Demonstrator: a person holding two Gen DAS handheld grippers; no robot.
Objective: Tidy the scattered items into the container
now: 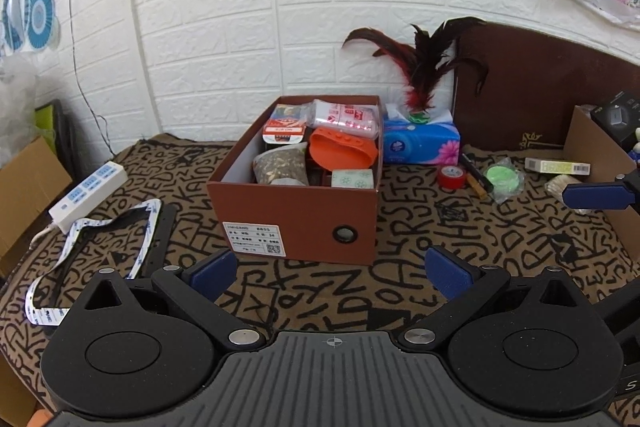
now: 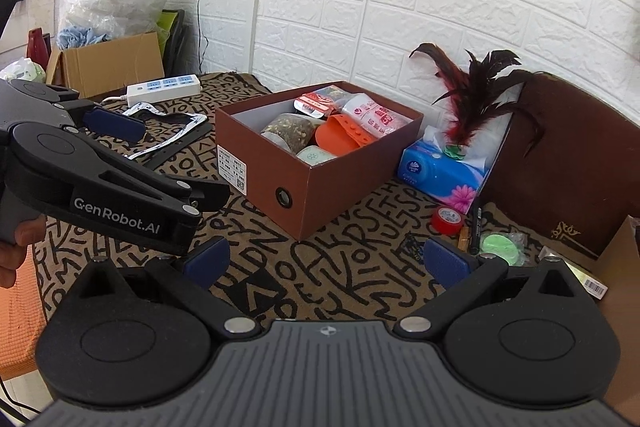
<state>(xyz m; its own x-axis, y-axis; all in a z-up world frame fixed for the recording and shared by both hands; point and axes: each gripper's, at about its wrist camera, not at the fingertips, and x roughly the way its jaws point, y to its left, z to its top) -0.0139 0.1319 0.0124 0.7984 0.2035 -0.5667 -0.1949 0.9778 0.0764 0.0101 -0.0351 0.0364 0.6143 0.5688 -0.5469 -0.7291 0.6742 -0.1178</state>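
A letter-patterned cloth (image 1: 328, 291) covers the table. Both the left gripper (image 1: 332, 269) and right gripper (image 2: 326, 263) hover wide open and empty. Just beyond them sits the filled brown box (image 1: 296, 219), with red tape (image 1: 451, 177) and a green disc (image 1: 502, 179) scattered to its right.

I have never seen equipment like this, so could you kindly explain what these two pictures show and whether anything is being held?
There is no robot here: a person holds a two-finger claw in each hand, and each claw carries a wide-angle camera looking forward along its blue-padded fingers. One picture is from the left claw, the other from the right claw, where the left one also appears at the side. Both claws are open and hold nothing. On the patterned cloth stands a brown shoebox, already holding packets and an orange case. Still loose beside it lie a blue tissue pack, a red tape roll, a black pen and a green disc in plastic. A white power strip lies to the left.
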